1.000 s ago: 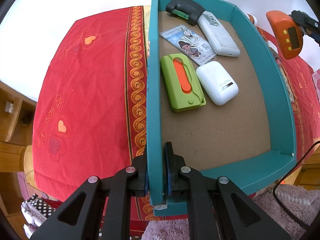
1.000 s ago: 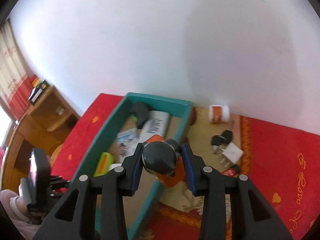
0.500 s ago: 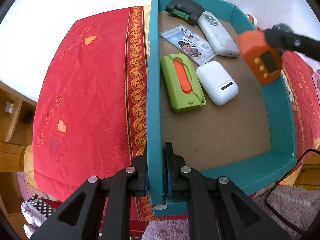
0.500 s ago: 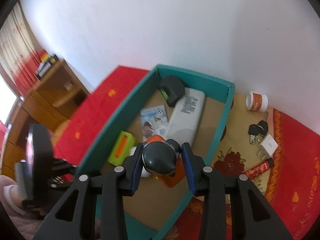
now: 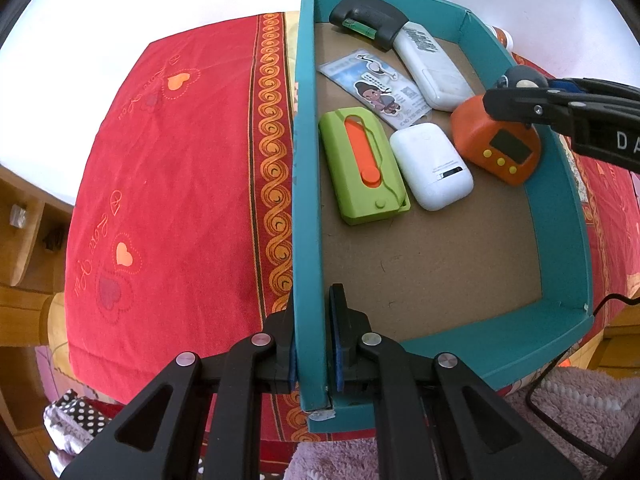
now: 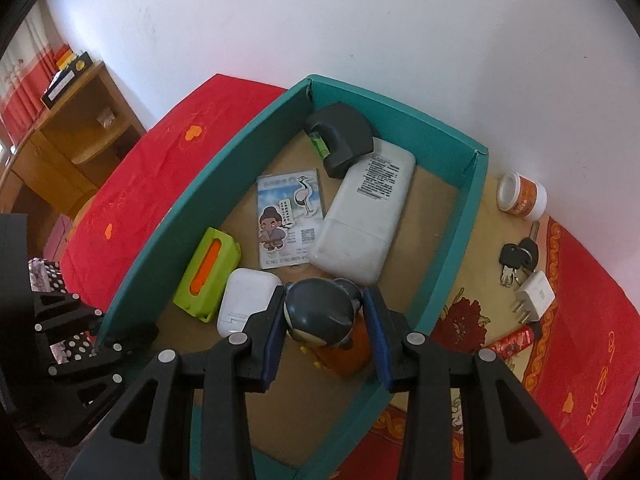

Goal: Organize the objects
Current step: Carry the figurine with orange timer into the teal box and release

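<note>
A teal box [image 5: 306,208] [image 6: 452,248] stands on a red cloth. My left gripper [image 5: 313,360] is shut on its left wall near the front corner. My right gripper [image 6: 324,320] [image 5: 516,96] is shut on the dark knob of an orange timer [image 5: 496,144] [image 6: 344,354], held low inside the box by the right wall. In the box lie a green and orange case [image 5: 364,164] [image 6: 208,264], a white case [image 5: 432,166] [image 6: 246,300], a picture card [image 5: 376,88] [image 6: 290,216], a white remote [image 5: 434,66] [image 6: 364,216] and a black holder [image 5: 368,20] [image 6: 340,138].
Right of the box on the cloth lie a small white and orange jar [image 6: 522,196], keys [image 6: 516,258], a white plug [image 6: 534,294] and a red tube [image 6: 512,342]. A wooden shelf [image 6: 76,136] stands at the left. A black cable [image 5: 560,364] runs over a pink rug at the front right.
My right gripper has carried the orange timer from outside the box over the right wall and down inside it. The left gripper has stayed on the wall.
</note>
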`<state>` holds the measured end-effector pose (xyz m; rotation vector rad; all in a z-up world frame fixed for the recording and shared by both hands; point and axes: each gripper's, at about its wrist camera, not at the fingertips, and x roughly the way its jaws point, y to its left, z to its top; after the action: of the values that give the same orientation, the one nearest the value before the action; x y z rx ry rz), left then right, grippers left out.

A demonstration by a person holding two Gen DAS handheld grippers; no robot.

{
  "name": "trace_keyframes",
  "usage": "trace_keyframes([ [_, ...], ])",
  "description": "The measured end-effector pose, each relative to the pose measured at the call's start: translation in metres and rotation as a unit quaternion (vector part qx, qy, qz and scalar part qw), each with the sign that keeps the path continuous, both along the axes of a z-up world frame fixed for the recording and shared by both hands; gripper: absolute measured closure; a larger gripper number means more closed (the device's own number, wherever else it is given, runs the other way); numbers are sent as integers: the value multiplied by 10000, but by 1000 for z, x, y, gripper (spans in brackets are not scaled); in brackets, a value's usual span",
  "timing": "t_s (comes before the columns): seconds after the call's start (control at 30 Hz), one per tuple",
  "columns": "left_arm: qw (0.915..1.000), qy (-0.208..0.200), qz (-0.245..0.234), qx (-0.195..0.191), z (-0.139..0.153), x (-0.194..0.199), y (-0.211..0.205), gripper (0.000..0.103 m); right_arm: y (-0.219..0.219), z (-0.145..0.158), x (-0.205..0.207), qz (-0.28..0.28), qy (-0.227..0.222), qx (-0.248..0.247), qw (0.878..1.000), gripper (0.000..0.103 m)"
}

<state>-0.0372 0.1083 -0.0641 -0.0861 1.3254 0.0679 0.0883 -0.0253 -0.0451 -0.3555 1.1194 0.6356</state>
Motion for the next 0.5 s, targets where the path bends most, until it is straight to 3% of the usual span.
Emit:
trace_keyframes([
  [0.5, 10000, -2, 3, 4, 0, 0, 0, 91, 11, -4, 0, 200, 199, -76, 9996, 65],
])
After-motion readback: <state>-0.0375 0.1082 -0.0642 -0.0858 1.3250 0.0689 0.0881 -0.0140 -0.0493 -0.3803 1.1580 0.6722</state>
